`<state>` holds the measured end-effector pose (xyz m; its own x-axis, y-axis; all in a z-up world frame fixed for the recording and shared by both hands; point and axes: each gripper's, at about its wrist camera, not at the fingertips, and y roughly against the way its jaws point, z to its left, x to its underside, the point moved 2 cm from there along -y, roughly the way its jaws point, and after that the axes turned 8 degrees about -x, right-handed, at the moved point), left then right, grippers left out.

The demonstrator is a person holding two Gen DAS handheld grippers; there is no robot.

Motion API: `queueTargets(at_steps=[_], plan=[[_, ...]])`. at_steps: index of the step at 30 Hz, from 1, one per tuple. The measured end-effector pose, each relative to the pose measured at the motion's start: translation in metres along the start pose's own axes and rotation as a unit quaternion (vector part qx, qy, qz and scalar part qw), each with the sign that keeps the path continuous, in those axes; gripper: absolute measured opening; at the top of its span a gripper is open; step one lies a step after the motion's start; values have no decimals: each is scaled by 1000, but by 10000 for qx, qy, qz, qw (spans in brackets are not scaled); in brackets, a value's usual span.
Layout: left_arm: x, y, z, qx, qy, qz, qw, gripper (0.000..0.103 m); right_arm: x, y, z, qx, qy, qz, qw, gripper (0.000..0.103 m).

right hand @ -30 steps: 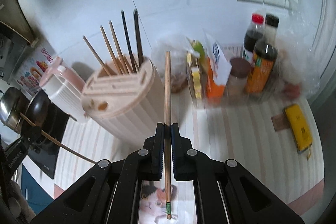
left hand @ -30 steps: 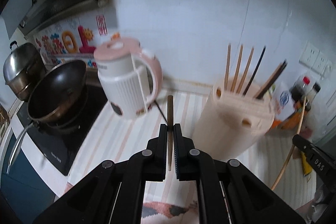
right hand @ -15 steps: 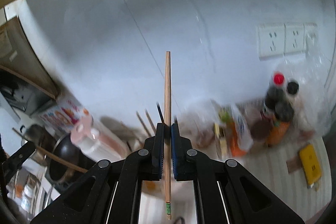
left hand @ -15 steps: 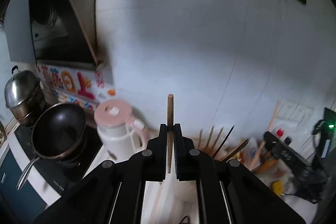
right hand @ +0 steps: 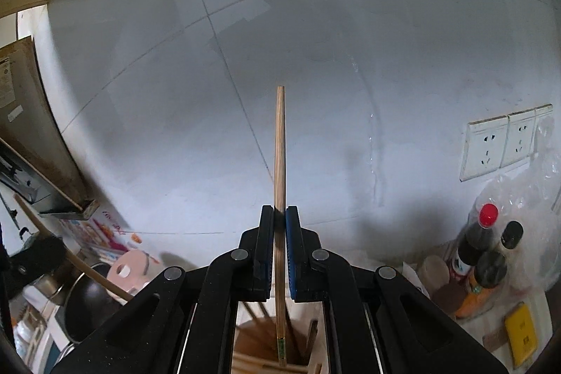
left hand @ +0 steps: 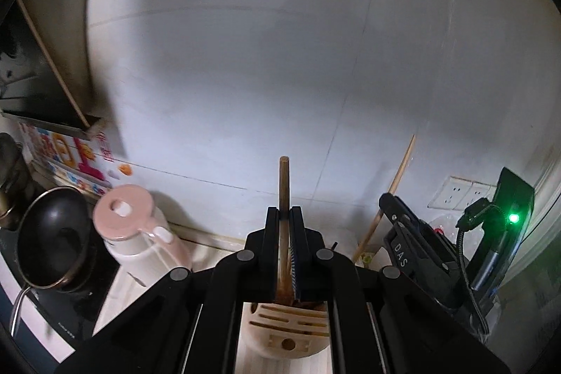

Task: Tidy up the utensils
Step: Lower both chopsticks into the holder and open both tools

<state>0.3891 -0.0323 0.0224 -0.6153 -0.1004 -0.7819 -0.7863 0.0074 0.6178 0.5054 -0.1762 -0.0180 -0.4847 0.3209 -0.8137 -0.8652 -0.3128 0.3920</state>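
Left gripper fingers clamp a chopstick; right gripper fingers clamp another chopstick.

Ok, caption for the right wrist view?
Right gripper holds a wooden chopstick upright above the slotted utensil holder.

Wooden chopstick, matt grain; glossy white wall tiles; smooth cream plastic utensil holder; black wok.
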Motion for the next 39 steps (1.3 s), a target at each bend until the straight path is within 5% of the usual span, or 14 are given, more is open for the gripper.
queueTargets(at_steps=[10, 16, 17, 19, 20, 29, 32, 34, 36, 39], plan=[[18, -62, -11, -39, -161, 526, 9985, 4, 30, -32, -19, 37, 116, -1, 9999, 7], [20, -59, -6, -191, -104, 682, 9974, 13, 43, -37, -22, 4, 218, 241, 9995, 8], [19, -55, -5, -228, -102, 639, 9976, 19, 42, -35, -23, 1, 194, 301, 9994, 12], [19, -47, 1, -306, -59, 563, 9979, 68, 40, -27, -27, 7, 135, 335, 9993, 26], [20, -44, 6, -341, -7, 508, 9981, 77, 38, -22, -28, 17, 115, 332, 9994, 29], [65, -48, 38, -972, -144, 738, 9924, 87, 52, 23, -41, 494, -86, 748, 9959, 46], [85, -55, 38, -1106, -321, 853, 9897, 103, 69, 31, -41, 759, -5, 1030, 9918, 49], [96, -58, 35, -1147, -460, 888, 9884, 103, 81, 33, -41, 932, 93, 1204, 9883, 53], [102, -61, 32, -1154, -527, 947, 9874, 103, 93, 32, -44, 1049, 117, 1362, 9850, 63], [110, -65, 26, -1167, -653, 992, 9860, 103, 103, 31, -44, 1266, 194, 1539, 9798, 93]])
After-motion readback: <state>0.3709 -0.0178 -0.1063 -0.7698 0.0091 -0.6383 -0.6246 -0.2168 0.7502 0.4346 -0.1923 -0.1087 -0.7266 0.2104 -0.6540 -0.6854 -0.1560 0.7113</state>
